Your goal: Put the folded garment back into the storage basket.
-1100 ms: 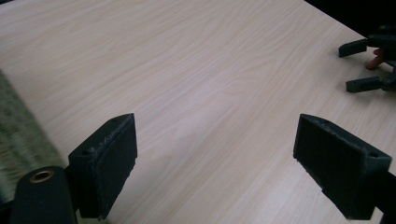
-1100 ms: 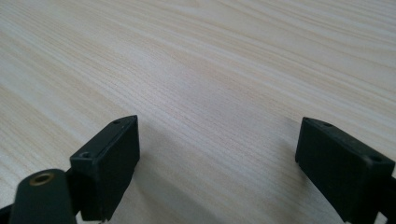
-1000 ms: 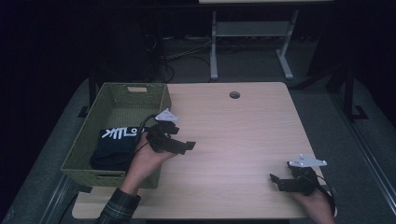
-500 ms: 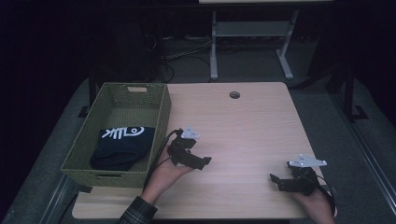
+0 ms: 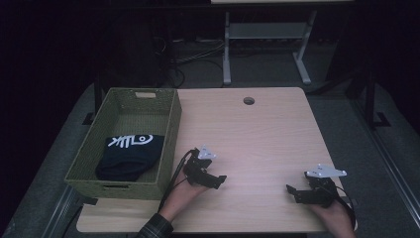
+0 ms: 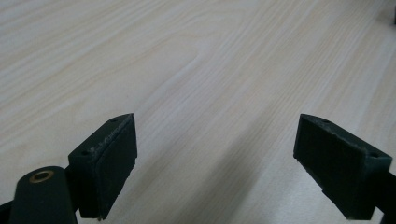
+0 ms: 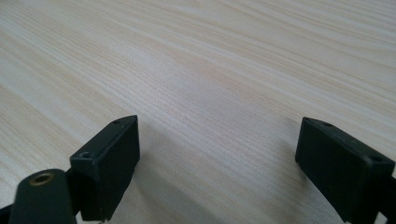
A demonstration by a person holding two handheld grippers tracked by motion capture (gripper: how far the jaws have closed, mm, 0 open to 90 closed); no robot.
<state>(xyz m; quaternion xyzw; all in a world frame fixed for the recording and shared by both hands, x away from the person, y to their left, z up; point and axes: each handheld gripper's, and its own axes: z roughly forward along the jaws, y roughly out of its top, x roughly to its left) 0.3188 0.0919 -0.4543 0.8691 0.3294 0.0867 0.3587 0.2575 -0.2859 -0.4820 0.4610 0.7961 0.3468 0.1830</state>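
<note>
A pale wooden table [image 5: 257, 134] sits in a dark room, seen from above, with a small round hole [image 5: 248, 100] near its far edge. Behind it on the floor stands a white metal frame [image 5: 265, 44].

On the table's left side rests a green woven basket [image 5: 171, 129], long and rectangular, with a handle slot in its far wall. Inside the basket, toward the near end, lies a folded dark garment [image 5: 130, 156] with a white printed design facing up. It lies flat on the basket floor, touching nothing else.

Two hands come in from the near edge of the table. The left gripper [image 5: 218, 181] is just to the right of the basket's near corner, close beside it but outside it, low over bare wood, pointing to the right. A cable trails from it toward the near edge. In the left gripper view, the left gripper [image 6: 215, 161] has its two black jaws spread wide apart with nothing between them but wood grain.

The right gripper [image 5: 291, 193] is near the table's near right corner, well apart from the left one, pointing left. In the right gripper view, the right gripper [image 7: 217, 163] likewise has its jaws spread wide and empty over bare wood.
</note>
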